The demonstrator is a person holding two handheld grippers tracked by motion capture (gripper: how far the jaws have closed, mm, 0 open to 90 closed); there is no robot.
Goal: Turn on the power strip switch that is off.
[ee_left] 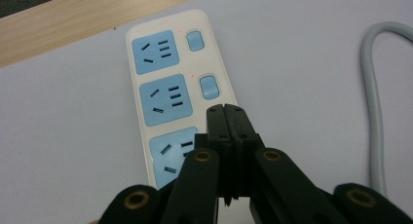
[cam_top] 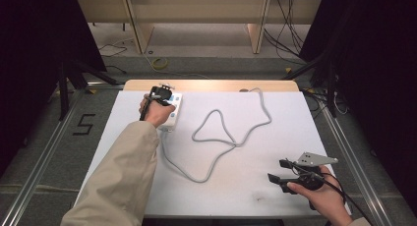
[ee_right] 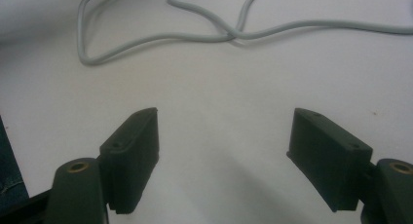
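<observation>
The left gripper (ee_left: 225,112), jaws together, hovers over the power strip (ee_left: 165,92) at the desk's (cam_top: 246,186) far left, perhaps touching; its third switch is hidden. The right gripper's (ee_right: 224,146) jaws stand apart.

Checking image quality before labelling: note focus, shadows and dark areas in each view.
High view: table evenly lit, surroundings black. Left gripper view: power strip sharp, left tool near the lens soft. Right gripper view: slightly soft and dim, right tool casting a faint shadow, cable still legible.
</observation>
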